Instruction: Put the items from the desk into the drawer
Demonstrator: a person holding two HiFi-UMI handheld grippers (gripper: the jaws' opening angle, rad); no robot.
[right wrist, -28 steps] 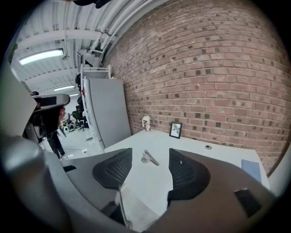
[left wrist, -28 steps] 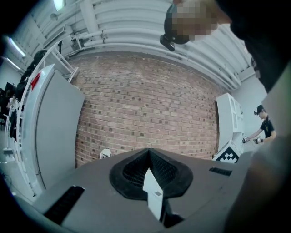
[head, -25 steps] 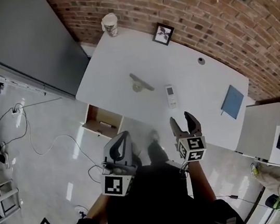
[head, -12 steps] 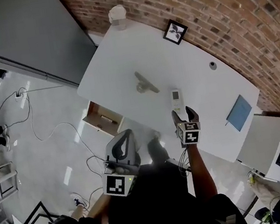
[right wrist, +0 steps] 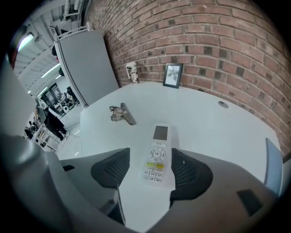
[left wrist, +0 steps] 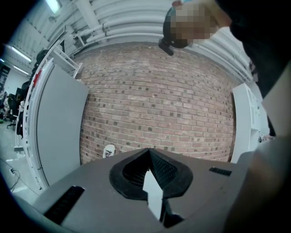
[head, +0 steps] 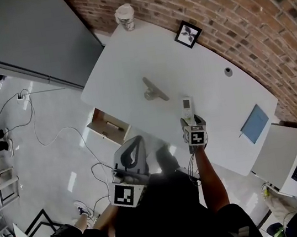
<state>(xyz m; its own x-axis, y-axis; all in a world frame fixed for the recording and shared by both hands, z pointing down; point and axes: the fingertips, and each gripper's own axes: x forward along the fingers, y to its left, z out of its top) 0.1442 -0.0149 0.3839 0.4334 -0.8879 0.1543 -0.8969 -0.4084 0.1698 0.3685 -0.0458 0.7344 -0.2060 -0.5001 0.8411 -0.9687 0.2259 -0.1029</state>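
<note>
the white remote (right wrist: 157,154) lies flat on the counter (head: 128,62), close to its near edge, between the jaws of the right gripper (head: 192,121), which have just been opening and stand wide, not clamped on it. the open drawer (head: 108,128) is to the left. the left gripper (left wrist: 150,157) has its jaws together, empty.

You're working under bright, even overhead light; floor (head: 72,183) glinting, white desk (head: 128,62) washing out, gripper views bowing at rims.

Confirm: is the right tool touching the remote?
Cannot tell. Right gripper view: the right tool stands open astride the remote; desk shows beside one pad, the other overlaps its edge.
</note>
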